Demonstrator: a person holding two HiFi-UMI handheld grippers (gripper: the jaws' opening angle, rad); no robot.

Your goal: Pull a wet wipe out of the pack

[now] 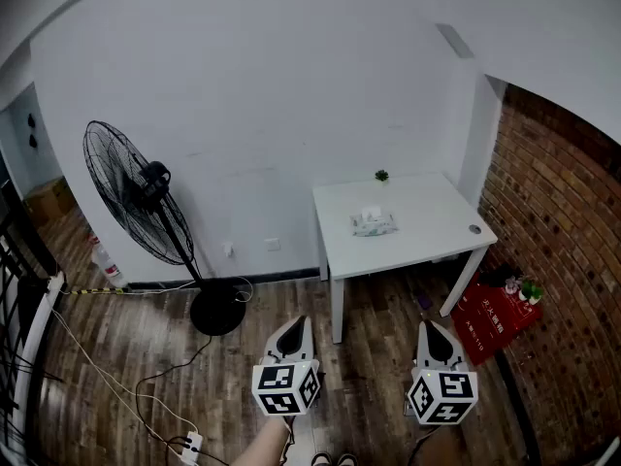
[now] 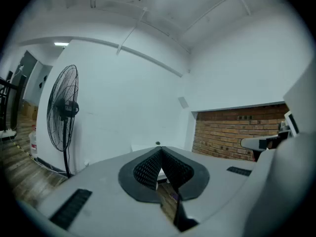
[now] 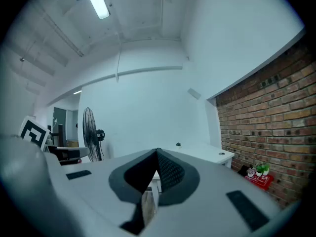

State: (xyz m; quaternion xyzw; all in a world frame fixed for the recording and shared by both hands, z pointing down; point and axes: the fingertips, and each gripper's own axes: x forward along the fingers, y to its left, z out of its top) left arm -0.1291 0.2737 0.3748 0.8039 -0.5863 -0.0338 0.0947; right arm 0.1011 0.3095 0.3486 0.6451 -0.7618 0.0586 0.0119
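Hovering above the brown wooden plank floor (image 1: 126, 348), the left hand-held gripper (image 1: 296, 322) and the right hand-held gripper (image 1: 430, 325) each have jaws closed tip to tip, gripping nothing — the pale soft wet wipe pack (image 1: 374, 223) lies well apart from both, on the white rectangular tabletop (image 1: 432, 212).

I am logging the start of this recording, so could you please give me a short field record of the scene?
stage: pull not begun; both grippers far from the table
left gripper: shut, empty, held low over the wooden floor
right gripper: shut, empty, level with the left one
wet wipe pack: lies near the middle of the white table, untouched
small plant: at the table's far edge
standing fan: on the floor, left of the table
brick wall: right of the table
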